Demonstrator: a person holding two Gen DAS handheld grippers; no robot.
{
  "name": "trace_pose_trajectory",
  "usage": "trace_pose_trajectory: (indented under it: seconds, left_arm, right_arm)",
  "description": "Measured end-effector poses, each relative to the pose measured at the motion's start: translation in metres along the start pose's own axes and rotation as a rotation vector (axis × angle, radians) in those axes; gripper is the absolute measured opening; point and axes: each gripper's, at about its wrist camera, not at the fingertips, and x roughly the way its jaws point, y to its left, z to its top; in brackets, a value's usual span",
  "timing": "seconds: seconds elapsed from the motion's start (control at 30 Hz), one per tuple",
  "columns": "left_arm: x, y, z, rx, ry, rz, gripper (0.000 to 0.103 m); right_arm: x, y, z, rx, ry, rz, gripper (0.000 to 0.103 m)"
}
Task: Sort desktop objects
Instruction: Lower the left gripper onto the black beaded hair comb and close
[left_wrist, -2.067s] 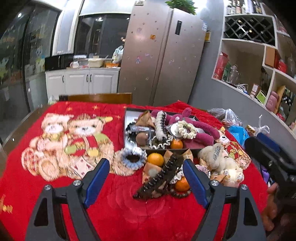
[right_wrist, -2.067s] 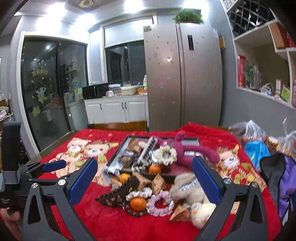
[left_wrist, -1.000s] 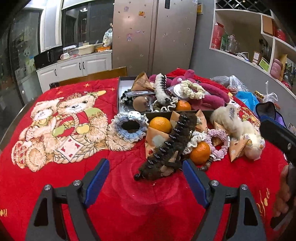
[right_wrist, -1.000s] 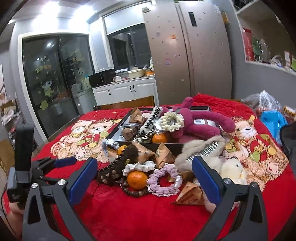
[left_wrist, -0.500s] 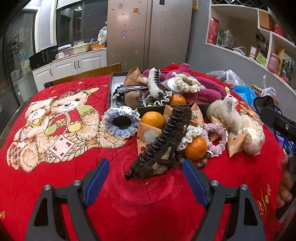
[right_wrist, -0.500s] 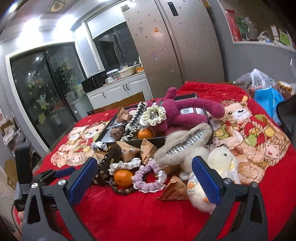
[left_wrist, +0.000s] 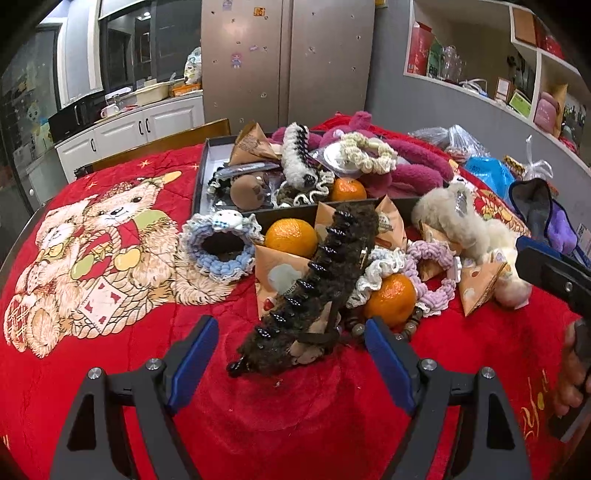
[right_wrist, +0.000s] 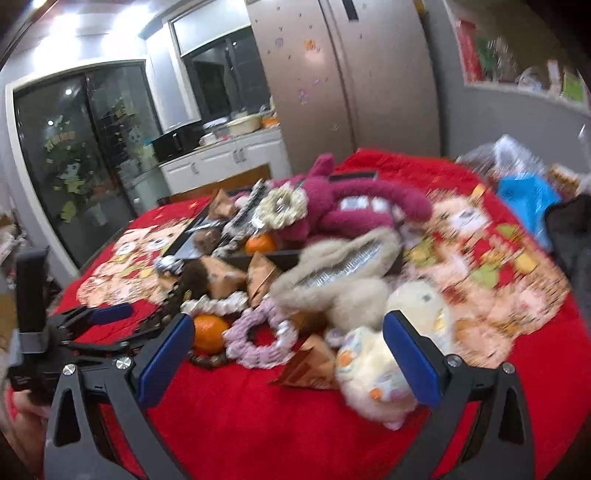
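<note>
A pile of small objects lies on the red blanket in front of a dark tray (left_wrist: 207, 173). A long brown furry hair claw (left_wrist: 317, 280) lies nearest my left gripper (left_wrist: 291, 354), which is open and empty just short of it. Beside the claw are two oranges (left_wrist: 389, 295), a blue knitted scrunchie (left_wrist: 221, 245), a purple scrunchie (right_wrist: 258, 334) and paper pyramid packets (right_wrist: 310, 363). My right gripper (right_wrist: 288, 350) is open and empty, close over the purple scrunchie and a cream plush toy (right_wrist: 373, 373). The right view is blurred.
The tray holds a magenta plush (left_wrist: 410, 170), a white claw clip (left_wrist: 295, 155), a cream scrunchie and another orange. A beige furry plush (left_wrist: 450, 218) lies right of the pile. Bags (left_wrist: 487, 170) sit at the table's right edge; a chair back (left_wrist: 166, 142) stands behind.
Both grippers have moved forward and down toward the pile. The brown claw now sits between the left fingers' tips; the right gripper has swung closer over the purple scrunchie and cream plush.
</note>
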Motion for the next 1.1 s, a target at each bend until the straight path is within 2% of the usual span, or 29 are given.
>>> trace_pose_trajectory:
  seconds: [0.1,0.13,0.23,0.27,0.43,0.6,0.87,1.0,1.03,1.1]
  left_arm:
    - [0.007,0.0,0.0,0.006,0.019,0.002,0.083]
    - [0.01,0.0,0.001,0.011,0.023,0.002,0.083]
    - [0.016,-0.004,0.001,0.043,0.033,0.017,0.083]
    - [0.018,-0.005,0.001,0.051,0.036,0.02,0.083]
    - [0.025,-0.003,0.003,0.041,0.052,-0.012,0.084]
    - [0.033,0.013,0.004,-0.046,0.079,-0.071,0.089]
    - [0.034,0.01,0.004,-0.033,0.082,-0.058,0.09]
    - [0.032,0.006,0.004,-0.015,0.073,-0.047,0.09]
    - [0.031,0.006,0.004,-0.011,0.07,-0.045,0.084]
    - [0.028,0.005,0.002,-0.008,0.053,-0.064,0.061]
  right_arm:
    - [0.005,-0.001,-0.002,0.011,0.028,0.031,0.091]
    - [0.007,0.0,-0.004,0.014,0.041,0.041,0.083]
    - [0.011,-0.001,-0.008,0.03,0.077,0.072,0.071]
    - [0.011,0.0,-0.009,0.031,0.082,0.077,0.069]
    - [0.019,0.003,-0.013,-0.022,0.116,-0.005,0.065]
    - [0.027,0.013,-0.019,-0.1,0.138,-0.064,0.065]
    - [0.034,0.023,-0.026,-0.172,0.148,-0.135,0.063]
    - [0.035,0.019,-0.026,-0.174,0.161,-0.189,0.037]
    - [0.034,0.015,-0.025,-0.152,0.162,-0.187,0.03]
    - [0.032,0.01,-0.025,-0.12,0.162,-0.171,0.029]
